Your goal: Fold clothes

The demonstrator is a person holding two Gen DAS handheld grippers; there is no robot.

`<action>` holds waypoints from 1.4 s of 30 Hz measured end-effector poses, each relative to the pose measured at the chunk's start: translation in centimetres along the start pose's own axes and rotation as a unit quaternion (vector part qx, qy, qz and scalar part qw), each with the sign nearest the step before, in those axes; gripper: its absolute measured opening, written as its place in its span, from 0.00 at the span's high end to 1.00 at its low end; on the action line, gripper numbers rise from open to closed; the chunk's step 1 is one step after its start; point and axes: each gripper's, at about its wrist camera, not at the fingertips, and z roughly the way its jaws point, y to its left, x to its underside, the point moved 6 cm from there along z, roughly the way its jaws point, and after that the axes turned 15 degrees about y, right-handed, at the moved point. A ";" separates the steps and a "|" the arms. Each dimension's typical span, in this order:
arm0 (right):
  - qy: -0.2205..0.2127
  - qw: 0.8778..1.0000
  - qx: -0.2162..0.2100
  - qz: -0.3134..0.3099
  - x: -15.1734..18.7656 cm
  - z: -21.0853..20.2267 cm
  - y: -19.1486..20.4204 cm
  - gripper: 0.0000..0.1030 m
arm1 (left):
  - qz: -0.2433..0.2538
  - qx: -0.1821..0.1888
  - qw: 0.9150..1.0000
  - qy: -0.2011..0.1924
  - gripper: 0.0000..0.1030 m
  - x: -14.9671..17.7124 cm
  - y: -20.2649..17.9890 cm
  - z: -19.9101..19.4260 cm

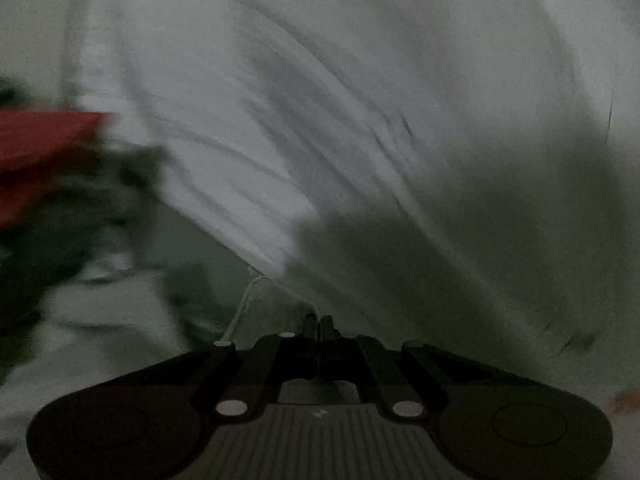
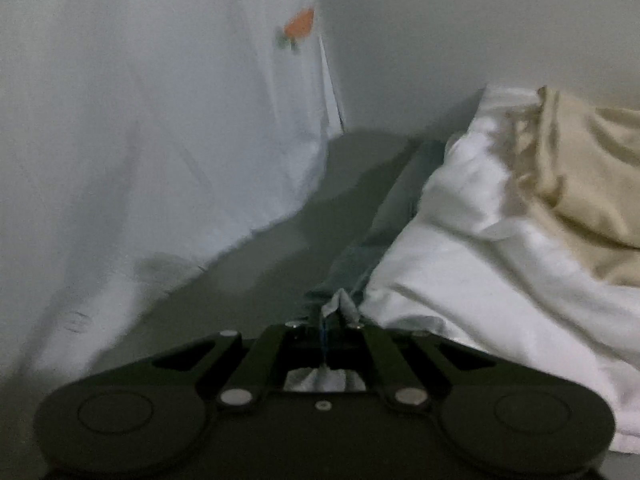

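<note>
The left gripper (image 1: 319, 322) had its two fingers pressed together, pinching a corner of the white garment (image 1: 288, 128). From that pinched edge the cloth rose ahead of the fingers and spread up and to the right, streaked with blurred creases; a dark shadow lay across its lower right part. Off to the left of this gripper sat a blurred red shape (image 1: 44, 140) with something dark beneath it, too smeared to identify.

The right gripper (image 2: 332, 318) was likewise clamped shut on a bunched bit of pale fabric, with a thin blue thread showing between the fingers. Ahead and to its left the white garment (image 2: 168, 120) hung as a broad sheet, bearing a small orange and green motif (image 2: 298, 28) near its upper edge. Directly ahead lay a grey surface (image 2: 280, 248). To the right of the gripper a heap of white cloth (image 2: 460, 240) rested, with a beige cloth (image 2: 580, 168) lying on top of it.
</note>
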 end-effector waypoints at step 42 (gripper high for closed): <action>0.013 0.998 -0.003 0.068 14.0 -6.5 -10.9 0.97 | -0.046 -0.078 0.996 -0.024 0.95 14.0 8.1 -10.1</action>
